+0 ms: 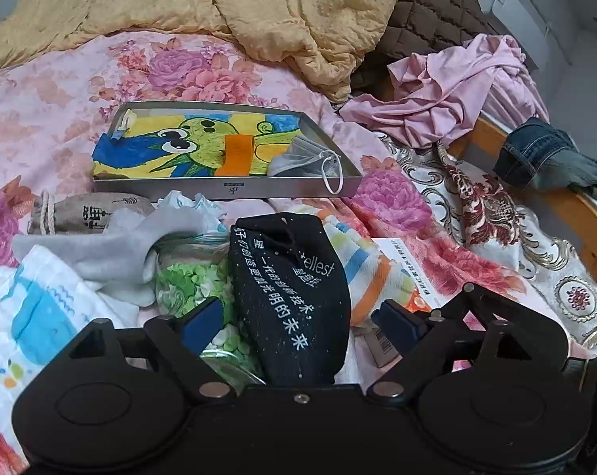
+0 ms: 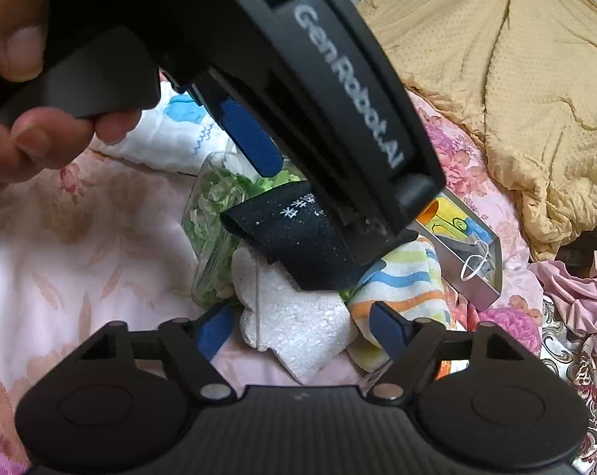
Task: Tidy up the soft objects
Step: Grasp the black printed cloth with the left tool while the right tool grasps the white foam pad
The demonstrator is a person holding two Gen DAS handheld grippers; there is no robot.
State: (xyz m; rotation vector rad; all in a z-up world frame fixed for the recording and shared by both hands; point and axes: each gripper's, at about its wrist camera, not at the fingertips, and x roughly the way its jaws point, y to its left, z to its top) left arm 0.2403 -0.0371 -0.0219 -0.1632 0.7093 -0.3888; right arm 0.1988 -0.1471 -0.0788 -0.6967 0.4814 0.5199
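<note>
A black cloth with white print [image 1: 294,289] lies between the spread fingers of my left gripper [image 1: 298,316], on a pile of soft things on the bed. The left jaws are open around it, not closed. It also shows in the right wrist view [image 2: 298,237], under the left gripper's body [image 2: 338,99]. My right gripper [image 2: 302,332] is open and empty above a white foam piece [image 2: 298,328]. A striped cloth [image 2: 401,289] lies beside the black cloth. A grey sock [image 1: 112,249] and a white-blue cloth [image 1: 33,308] lie at the left.
A clear jar of green bits [image 1: 191,277] lies in the pile. A grey tray [image 1: 227,190] holds a drawing and a face mask [image 1: 306,158]. A tan quilt [image 1: 259,12], pink clothes [image 1: 457,91], jeans [image 1: 544,158] and the bed's wooden edge [image 1: 575,206] lie beyond.
</note>
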